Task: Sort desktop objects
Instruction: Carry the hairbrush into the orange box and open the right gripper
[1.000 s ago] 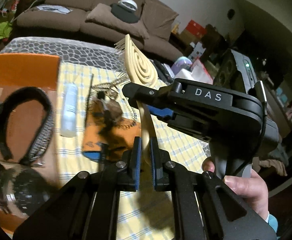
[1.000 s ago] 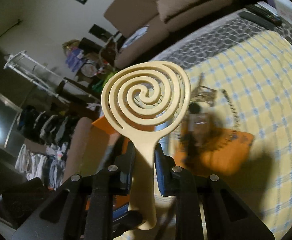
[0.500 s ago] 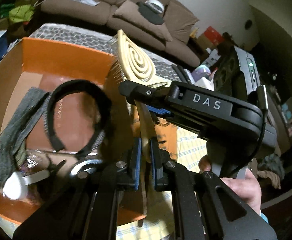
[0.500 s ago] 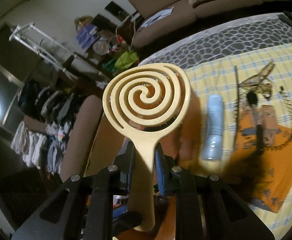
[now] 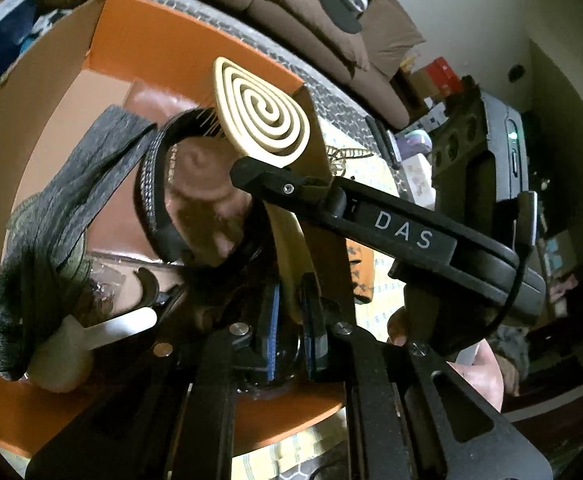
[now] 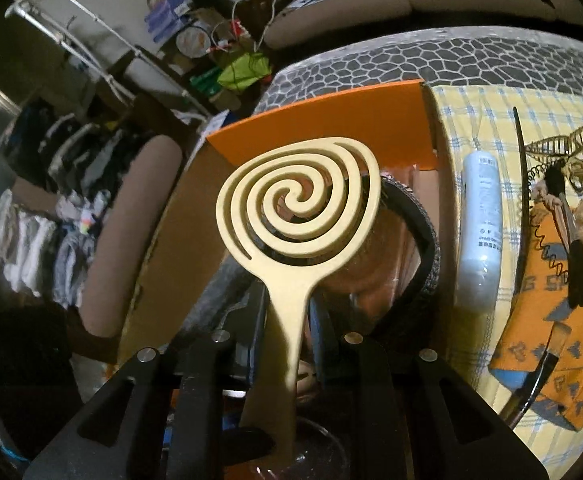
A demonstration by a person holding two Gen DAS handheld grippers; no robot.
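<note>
A cream hairbrush with a flat spiral head (image 6: 299, 208) is held upright by its handle, bristles facing away from the right wrist camera. My left gripper (image 5: 291, 312) is shut on the lower handle. Just above it, my right gripper (image 6: 287, 320) is shut on the same handle, and its black housing (image 5: 403, 232) crosses the left wrist view. The brush head (image 5: 263, 120) hangs over the open orange box (image 5: 151, 40). Inside the box lie a black headband (image 5: 151, 184), a grey cloth (image 5: 51, 220) and a white item (image 5: 91, 332).
To the right of the box (image 6: 319, 120), on the yellow checked tablecloth (image 6: 471, 112), lie a white tube (image 6: 479, 220), a gold hair clip (image 6: 571, 148), a black-handled brush (image 6: 571, 248) and an orange cloth (image 6: 551, 340). A brown sofa (image 5: 331, 20) stands beyond the table.
Both grippers carried the brush leftward from above the tablecloth to above the orange box and sank a little. The grip on the handle stayed the same.
</note>
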